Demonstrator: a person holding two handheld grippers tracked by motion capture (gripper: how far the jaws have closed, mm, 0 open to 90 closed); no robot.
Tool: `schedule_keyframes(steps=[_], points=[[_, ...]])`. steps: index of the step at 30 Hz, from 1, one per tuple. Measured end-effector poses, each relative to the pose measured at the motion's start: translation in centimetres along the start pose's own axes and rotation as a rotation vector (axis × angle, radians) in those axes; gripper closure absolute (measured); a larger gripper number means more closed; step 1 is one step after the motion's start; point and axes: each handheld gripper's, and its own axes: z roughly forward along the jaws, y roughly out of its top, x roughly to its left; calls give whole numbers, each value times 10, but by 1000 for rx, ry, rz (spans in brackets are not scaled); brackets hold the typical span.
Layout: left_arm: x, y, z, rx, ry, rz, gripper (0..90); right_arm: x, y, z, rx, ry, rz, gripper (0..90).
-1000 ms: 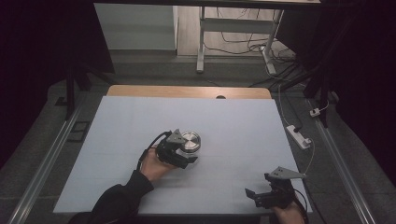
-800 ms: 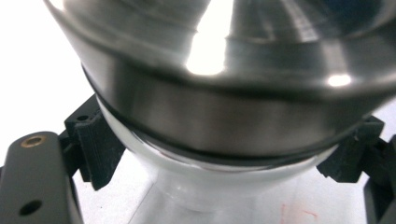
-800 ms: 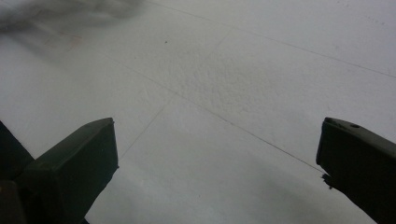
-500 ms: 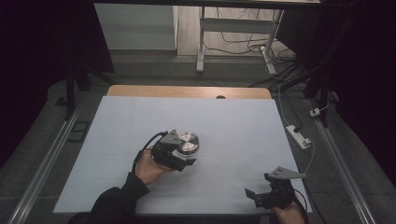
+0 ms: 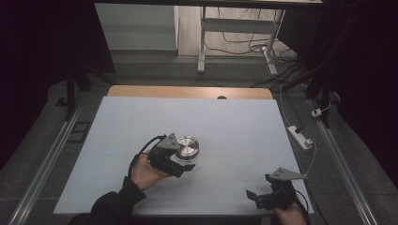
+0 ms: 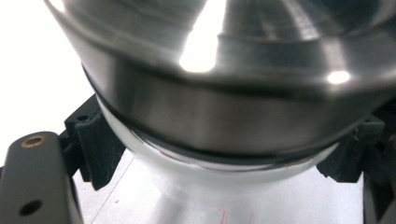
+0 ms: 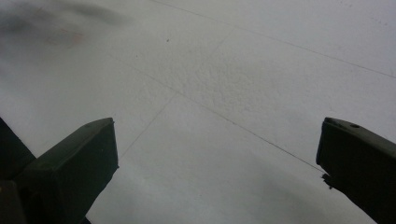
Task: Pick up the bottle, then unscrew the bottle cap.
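A shiny steel bowl (image 5: pixel 188 146) sits a little left of the middle of the white table (image 5: pixel 244 122). My left gripper (image 5: pixel 183 162), held in a hand that comes in from the lower left, is shut on it. In the left gripper view the bowl (image 6: pixel 224 112) looms close and tilted, and the black pads (image 6: pixel 93 144) press on its lower part from both sides. My right gripper (image 5: pixel 261 197) rests at the table's near right edge, open. Its two jaws stand wide apart over bare white surface (image 7: pixel 224 93) with nothing between them.
A white power strip (image 5: pixel 300 137) with its cable lies just off the table's right edge. A wooden strip (image 5: pixel 187 92) runs along the far edge. Metal rails (image 5: pixel 42 164) flank the table on the floor, and a desk frame (image 5: pixel 202 42) stands behind.
My left gripper has shifted slightly left and toward the near side, carrying the bowl with it. The right gripper has not moved.
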Motion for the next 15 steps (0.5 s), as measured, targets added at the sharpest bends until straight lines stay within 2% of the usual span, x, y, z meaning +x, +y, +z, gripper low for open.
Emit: schedule_keyframes(steps=[13,15], points=[[-3,-1,-3,-10,-3,14,156,0,1,-3,-25,-1,1,0],[-3,-1,-3,-9,-1,16,156,0,1,-2,-27,11,3,0]])
